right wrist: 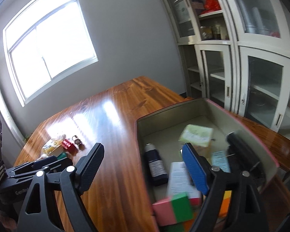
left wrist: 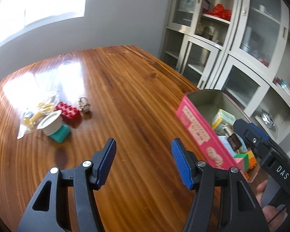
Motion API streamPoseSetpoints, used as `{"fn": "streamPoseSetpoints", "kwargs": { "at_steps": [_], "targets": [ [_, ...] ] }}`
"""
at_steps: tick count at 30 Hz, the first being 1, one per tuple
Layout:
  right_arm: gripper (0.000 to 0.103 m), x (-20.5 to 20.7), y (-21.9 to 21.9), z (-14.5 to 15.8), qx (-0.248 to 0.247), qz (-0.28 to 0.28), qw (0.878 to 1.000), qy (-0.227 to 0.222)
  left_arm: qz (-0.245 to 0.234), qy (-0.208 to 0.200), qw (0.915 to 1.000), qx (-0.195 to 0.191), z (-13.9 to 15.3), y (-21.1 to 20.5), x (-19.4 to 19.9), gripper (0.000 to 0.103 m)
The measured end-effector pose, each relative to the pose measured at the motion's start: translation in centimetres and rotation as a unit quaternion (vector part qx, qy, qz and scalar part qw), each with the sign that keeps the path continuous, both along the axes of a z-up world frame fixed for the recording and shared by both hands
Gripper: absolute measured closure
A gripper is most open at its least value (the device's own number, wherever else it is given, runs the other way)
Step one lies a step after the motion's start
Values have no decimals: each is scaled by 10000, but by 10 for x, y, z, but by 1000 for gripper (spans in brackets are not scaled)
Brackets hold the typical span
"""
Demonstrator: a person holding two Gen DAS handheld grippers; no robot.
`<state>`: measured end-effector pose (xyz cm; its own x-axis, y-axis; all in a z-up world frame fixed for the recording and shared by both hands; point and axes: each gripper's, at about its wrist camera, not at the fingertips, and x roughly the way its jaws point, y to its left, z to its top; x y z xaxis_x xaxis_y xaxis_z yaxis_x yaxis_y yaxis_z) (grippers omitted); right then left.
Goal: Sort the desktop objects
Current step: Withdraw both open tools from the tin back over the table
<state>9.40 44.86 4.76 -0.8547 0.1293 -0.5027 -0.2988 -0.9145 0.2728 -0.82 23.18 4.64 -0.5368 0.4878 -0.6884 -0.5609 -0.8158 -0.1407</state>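
Note:
A pink tin box point(left wrist: 198, 129) stands at the table's right side and holds a green-white carton point(left wrist: 223, 120), a dark bottle point(right wrist: 155, 166), a white carton point(right wrist: 180, 179) and coloured blocks point(right wrist: 173, 208). A red brick point(left wrist: 68, 112), a teal-and-white tub point(left wrist: 55, 127), a small padlock point(left wrist: 84, 104) and a clear bag with yellow pieces point(left wrist: 36, 114) lie grouped at the table's left. My left gripper point(left wrist: 143, 161) is open and empty over bare wood between the group and the box. My right gripper point(right wrist: 143, 168) is open and empty, straddling the box's near-left wall point(right wrist: 140, 141).
The wooden table point(left wrist: 125, 89) has strong window glare at its far left. White glass-door cabinets point(left wrist: 232, 38) stand behind the table on the right. The other gripper's body shows at the right of the left wrist view point(left wrist: 266, 154) and at the left of the right wrist view point(right wrist: 34, 170).

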Motion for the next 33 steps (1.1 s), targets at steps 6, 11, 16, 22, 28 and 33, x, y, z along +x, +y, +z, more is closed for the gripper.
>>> {"fn": "streamPoseSetpoints", "kwargs": {
  "at_steps": [6, 11, 16, 22, 28, 33],
  "targets": [
    [17, -21, -27, -1, 81, 390, 9992, -67, 308, -25, 9995, -41, -4, -25, -16, 40],
    [17, -45, -50, -1, 154, 744, 9970, -116, 676, -51, 9976, -120, -9, -52, -36, 40],
    [16, -68, -71, -2, 167, 1071, 9940, -135, 1243, -48, 9922, -57, -6, -94, -63, 40],
    [16, -89, -91, -10, 165, 1351, 9905, -209, 1717, -36, 9849, -212, -8, -132, -99, 40],
    [16, -97, -90, -25, 17, 1431, 9891, -346, 1655, 32, 9846, -563, -10, -136, -130, 40],
    [16, -100, -83, -32, -167, 1410, 9888, -456, 1402, 158, 9859, -896, -17, -125, -153, 40]
  ]
}}
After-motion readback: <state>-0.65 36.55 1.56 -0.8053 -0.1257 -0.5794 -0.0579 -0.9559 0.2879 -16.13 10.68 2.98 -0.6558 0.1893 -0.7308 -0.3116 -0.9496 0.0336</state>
